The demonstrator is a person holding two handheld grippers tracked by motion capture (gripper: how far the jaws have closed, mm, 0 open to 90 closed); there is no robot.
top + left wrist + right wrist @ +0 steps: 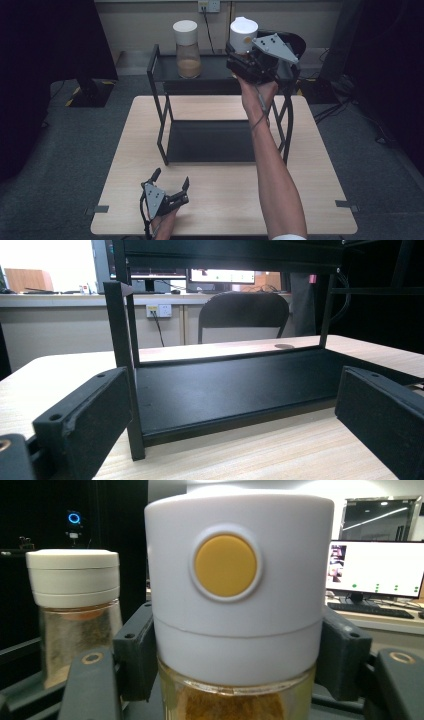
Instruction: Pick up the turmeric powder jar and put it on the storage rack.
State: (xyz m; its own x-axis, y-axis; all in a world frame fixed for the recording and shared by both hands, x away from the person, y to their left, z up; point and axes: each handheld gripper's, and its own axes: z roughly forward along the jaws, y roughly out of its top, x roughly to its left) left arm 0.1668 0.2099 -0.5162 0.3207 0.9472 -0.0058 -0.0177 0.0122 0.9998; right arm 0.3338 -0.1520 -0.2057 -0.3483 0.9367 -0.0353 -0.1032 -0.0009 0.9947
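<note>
High view: right gripper (239, 56) is up over the right end of the black metal rack's (161, 95) top shelf, jaws pinching a jar (243, 34) with a tall white cylindrical cap. The jar stands upright, long axis vertical, cap on top. The grey three-cornered plate on the gripper faces the camera. A second jar (187, 48) stands on the left part of the same shelf: clear body, tan powder in the lower half, rounded white lid, well apart from the held one. The rack is a two-tier frame of thin square tube on a pale wood-grain table (225, 200). Left gripper (170, 182) rests low near the table's front edge, jaws spread, nothing between them.

Left gripper view: both black jaws wide apart with matte pads, pointing at the rack's lower shelf (235, 387), a flat matte black panel. Bare light wood tabletop (280, 450) lies under them.

Right gripper view: jaws clamp the held jar (235, 615) on both sides at the lower band of its cap. The cap is smooth white plastic with a round yellow button facing the camera and a seam ring below it. Under it is a clear body with orange-brown powder. The other jar (75, 610) stands to the left, upright, with a ribbed white lid and brownish powder.
</note>
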